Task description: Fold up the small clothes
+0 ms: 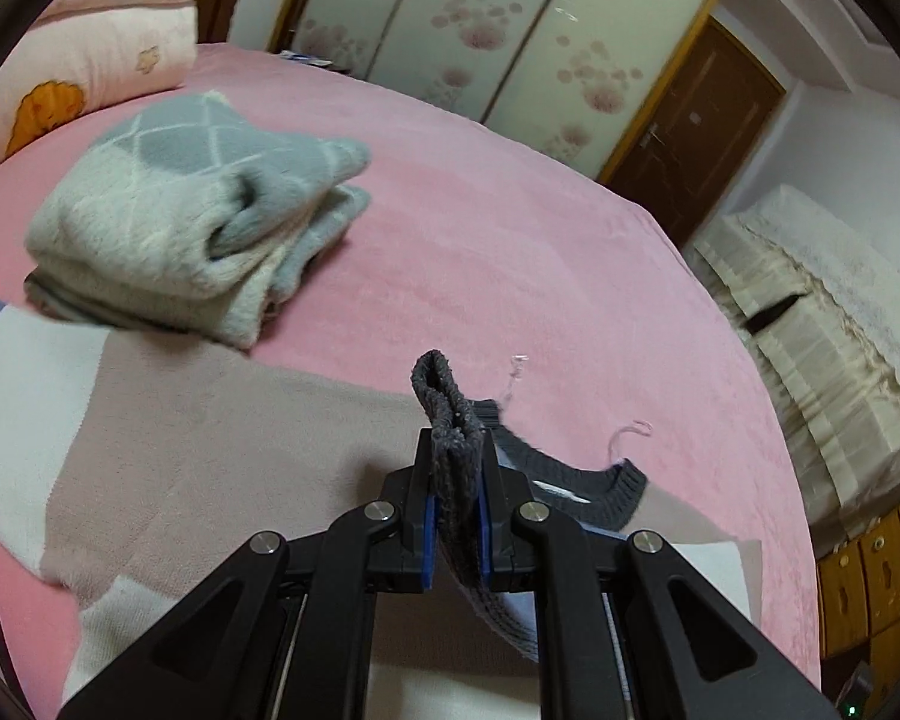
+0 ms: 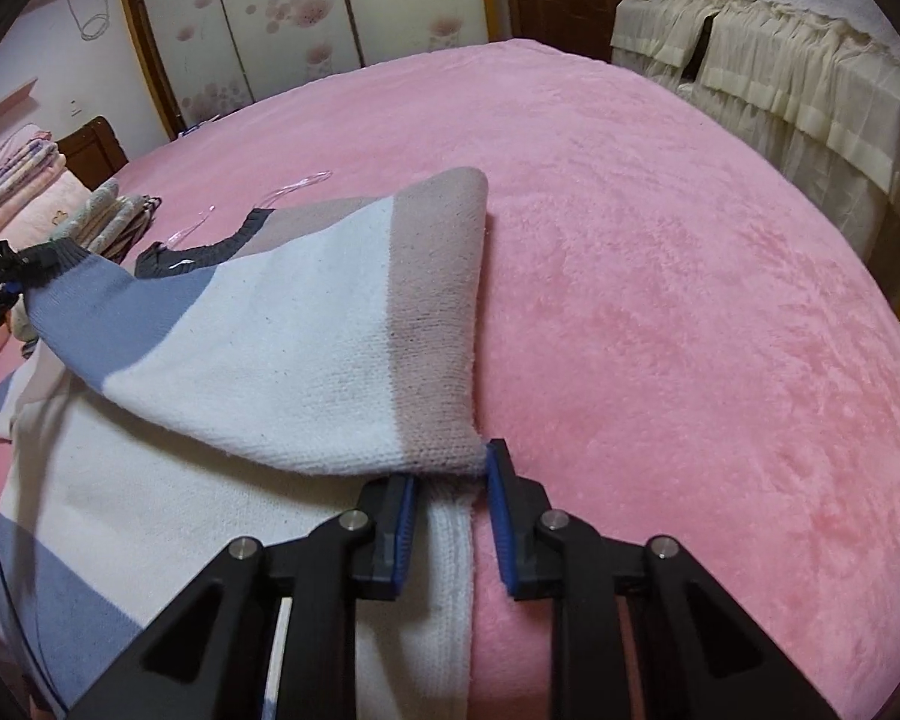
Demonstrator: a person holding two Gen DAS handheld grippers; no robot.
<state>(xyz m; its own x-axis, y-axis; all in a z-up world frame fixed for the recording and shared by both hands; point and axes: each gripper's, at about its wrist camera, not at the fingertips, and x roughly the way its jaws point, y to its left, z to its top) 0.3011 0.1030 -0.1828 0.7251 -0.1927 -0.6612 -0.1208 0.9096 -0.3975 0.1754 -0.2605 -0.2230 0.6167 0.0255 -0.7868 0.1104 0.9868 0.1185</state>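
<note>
Left tool [image 1: 456, 474] pinches striped sweater's [image 2: 282, 360] dark cuff [image 1: 450, 420].

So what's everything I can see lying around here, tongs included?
Striped sweater: one, white, blue and beige with dark grey ribbing, spread on the bed, a sleeve lifted over it.
Folded sweater: one, grey and cream diamond pattern, on the bed beyond the striped one.
Bed cover: one, pink, under everything.
Pillow: one, pale pink with an orange picture, at the bed's head.
Wardrobe: one, white doors with pink flowers, behind the bed.
Door: one, brown, beside the wardrobe.
Covered furniture: cream frilled cloth, beside the bed.
Left tongs: black with blue pads, shut on the dark cuff.
Right tongs: black with blue pads, open around the sweater's edge.
</note>
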